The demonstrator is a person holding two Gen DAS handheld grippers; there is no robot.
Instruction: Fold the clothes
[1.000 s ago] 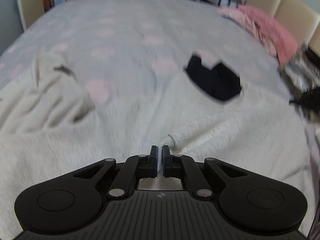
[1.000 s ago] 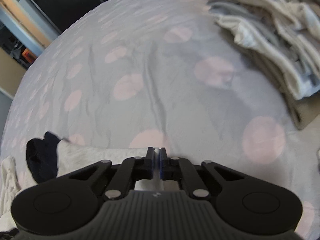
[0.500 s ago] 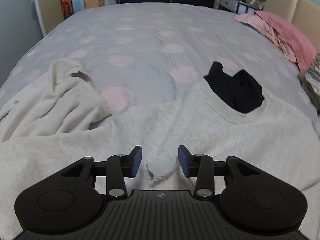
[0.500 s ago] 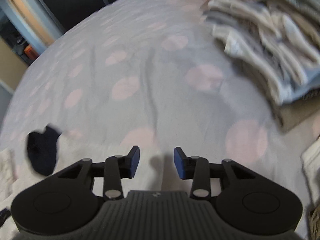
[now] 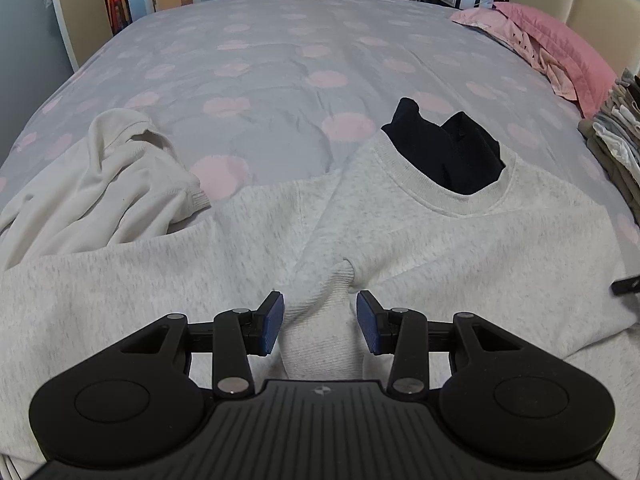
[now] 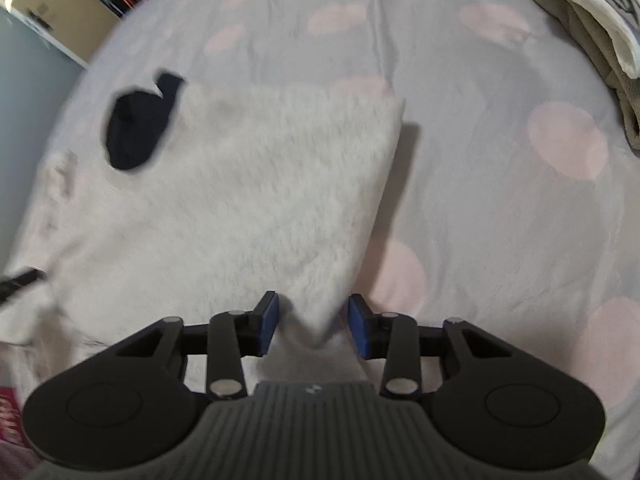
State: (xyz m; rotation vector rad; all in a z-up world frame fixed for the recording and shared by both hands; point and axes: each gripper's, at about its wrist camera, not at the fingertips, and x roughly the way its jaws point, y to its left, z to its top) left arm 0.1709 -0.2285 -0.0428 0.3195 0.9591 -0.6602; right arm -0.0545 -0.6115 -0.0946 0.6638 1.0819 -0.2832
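Sweater [image 5: 460, 240], pale grey, is laid flat on the dotted bedspread [image 5: 280, 60], collar pointing away from the cameras; its lower part is cut off. A cuff is framed by the open left gripper [image 5: 320, 322]; a folded corner by the open right gripper [image 6: 312, 320].

Sweatshirt [image 5: 460, 240] on bed [image 5: 280, 60]; second garment [image 5: 100, 184] left (touching); pillow [image 5: 560, 48] far right.

Two sweaters: one grey sweater [image 5: 460, 240], one cream sweater [image 5: 100, 184]; one pink pillow [image 5: 560, 44].
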